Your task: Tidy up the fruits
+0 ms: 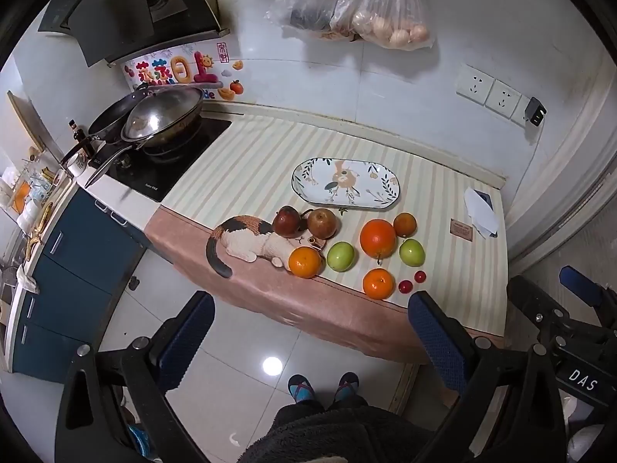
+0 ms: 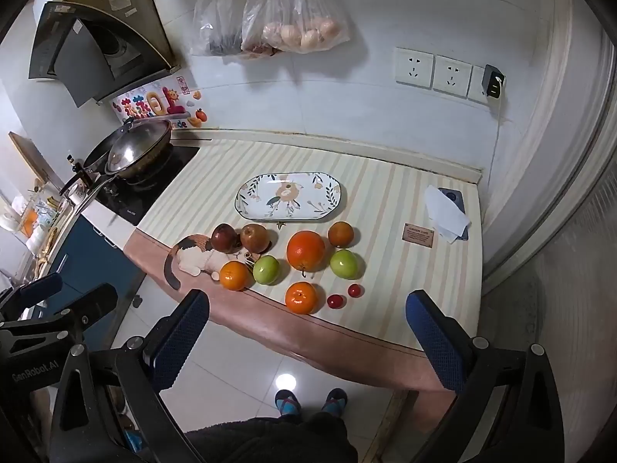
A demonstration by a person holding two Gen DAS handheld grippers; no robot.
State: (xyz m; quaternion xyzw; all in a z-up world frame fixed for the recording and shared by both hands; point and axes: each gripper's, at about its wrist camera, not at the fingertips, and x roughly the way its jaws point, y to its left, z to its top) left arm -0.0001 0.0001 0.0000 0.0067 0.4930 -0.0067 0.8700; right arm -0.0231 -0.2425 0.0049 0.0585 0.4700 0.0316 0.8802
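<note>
Fruit (image 2: 305,250) is lying beside the plate (image 2: 246,202) on the bench (image 2: 385,200); we are holding both tongs, left (image 1: 312,332) and right (image 2: 308,332), wide apart, gripping nothing.

The fruits (image 2: 293,258) lie close together near the front edge of the counter (image 2: 389,208), with only narrow gaps between them. Behind them the oval plate (image 2: 289,195) is bare, and a strip of free counter runs between the plate and the back wall. To the right, the cloth is open up to the tissue (image 2: 447,212). On the left, the wok (image 2: 135,152) and its long handles block the stove side. Plastic bags (image 2: 285,19) hang on the wall above the plate.
</note>
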